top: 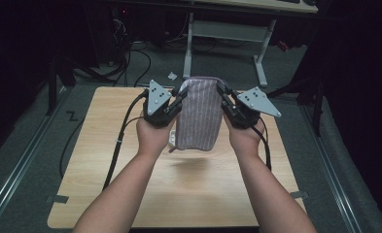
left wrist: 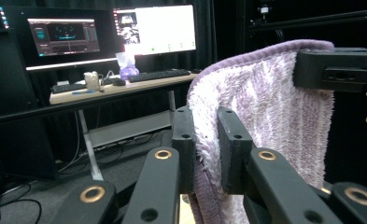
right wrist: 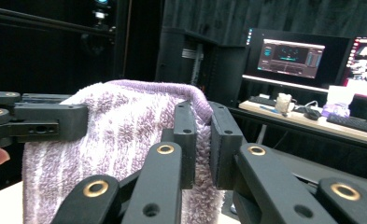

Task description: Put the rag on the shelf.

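Here, a folded purple-and-white striped fluffy towel point(top: 199, 114) hangs in the air above the far half of the light wooden desk point(top: 111, 160), lifted clear of its top, its shadow falling on the wood below near the middle. Left tongs point(top: 182, 93) are clamped on the towel's upper left corner; in the left gripper view the two black pads pinch the towel's edge point(left wrist: 265, 102) between them, left tongs point(left wrist: 208, 149) tight on the cloth. Right tongs point(top: 221, 91) are clamped on the upper right corner; in the right gripper view the right tongs point(right wrist: 202, 140) squeeze the hemmed edge of the towel point(right wrist: 111, 126). Towel's top edge is stretched between the two grips, the rest drooping straight down, lower hem rounded and not touching the desk. Both hands are raised side by side near the desk's far edge. A small white scrap point(top: 172, 75) lies on the grey floor beyond the far edge.
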Demonstrator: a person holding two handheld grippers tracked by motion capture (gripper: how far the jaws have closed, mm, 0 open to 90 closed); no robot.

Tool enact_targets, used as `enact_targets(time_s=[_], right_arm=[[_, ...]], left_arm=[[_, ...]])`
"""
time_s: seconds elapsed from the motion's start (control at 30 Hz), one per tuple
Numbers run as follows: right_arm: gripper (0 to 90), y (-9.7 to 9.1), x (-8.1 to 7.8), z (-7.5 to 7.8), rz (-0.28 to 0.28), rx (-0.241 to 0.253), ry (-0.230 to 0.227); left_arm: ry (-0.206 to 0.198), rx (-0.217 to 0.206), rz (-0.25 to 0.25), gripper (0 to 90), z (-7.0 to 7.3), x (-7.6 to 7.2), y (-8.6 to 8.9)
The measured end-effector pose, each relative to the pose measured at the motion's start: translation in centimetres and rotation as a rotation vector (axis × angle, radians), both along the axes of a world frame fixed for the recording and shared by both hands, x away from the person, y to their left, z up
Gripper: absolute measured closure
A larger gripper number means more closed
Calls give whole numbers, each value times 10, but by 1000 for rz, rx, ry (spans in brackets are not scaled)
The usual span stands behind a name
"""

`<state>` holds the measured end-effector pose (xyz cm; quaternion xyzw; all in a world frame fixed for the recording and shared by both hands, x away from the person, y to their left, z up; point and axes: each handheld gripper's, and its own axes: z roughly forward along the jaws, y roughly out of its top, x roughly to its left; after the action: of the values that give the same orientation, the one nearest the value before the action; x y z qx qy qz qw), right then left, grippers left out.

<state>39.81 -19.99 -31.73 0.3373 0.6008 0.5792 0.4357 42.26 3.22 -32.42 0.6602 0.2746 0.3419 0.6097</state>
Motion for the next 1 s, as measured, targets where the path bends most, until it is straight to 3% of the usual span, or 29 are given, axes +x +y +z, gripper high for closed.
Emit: enact_targets(time_s=[0.1,0.3,0.33,0.4,0.73,0.87,1.0], right_arm=[[833,2,14,3,-4,0,14],[832,7,40,9,-11,-14,37],[832,8,44,9,-12,-16,43],[832,10,54,9,-14,-17,54],[830,13,94,0,-28,-78,119],[827,17,108,-3,-31,-81,152],[817,19,120,-10,-32,-87,187]], left_arm=[[11,30,16,794,4,12,0],[26,24,51,790,8,38,2],[51,16,48,789,7,41,1],[63,19,59,789,6,49,1],[92,87,105,788,2,80,1],[133,74,124,782,-3,94,1],[182,88,135,775,-14,107,1]])
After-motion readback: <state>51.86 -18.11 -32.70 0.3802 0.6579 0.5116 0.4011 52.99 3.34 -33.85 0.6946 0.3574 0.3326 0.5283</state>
